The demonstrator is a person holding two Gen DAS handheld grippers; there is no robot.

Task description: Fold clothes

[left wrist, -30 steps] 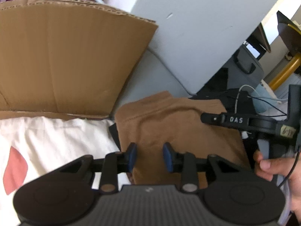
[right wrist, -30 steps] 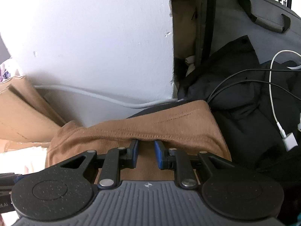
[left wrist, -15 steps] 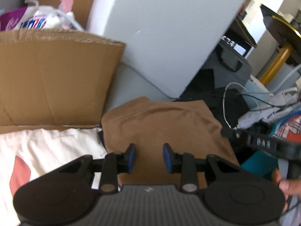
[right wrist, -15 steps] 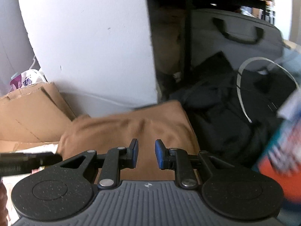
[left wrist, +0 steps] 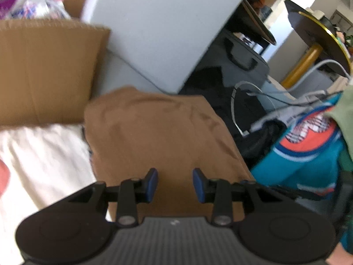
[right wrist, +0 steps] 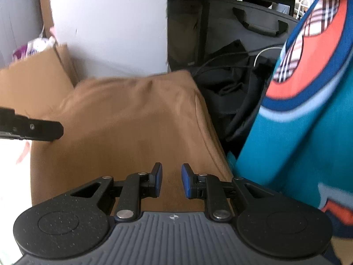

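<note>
A pale grey panel [left wrist: 158, 31] fills the upper part of the left wrist view, with a cardboard sheet [left wrist: 44, 70] leaning at its 9 o'clock side. Below them the folded brown garment [left wrist: 158, 137] lies flat in the middle of both views, its far edge near the panel's foot. A cream garment [left wrist: 44, 154] with a pink patch lies just beside it at 9 o'clock, and a teal, orange and blue garment [right wrist: 308, 114] rises at its 3 o'clock side, filling the right of the right wrist view. A heap of black fabric [right wrist: 229, 92] with cables sits between that garment and the brown one, and a dark grey bag [right wrist: 249, 33] stands at 1 o'clock. The left gripper [left wrist: 175, 185] hovers over the brown garment's near end, jaws spread and holding nothing. The right gripper [right wrist: 172, 181] hangs over the same near end, jaws also parted and empty.
</note>
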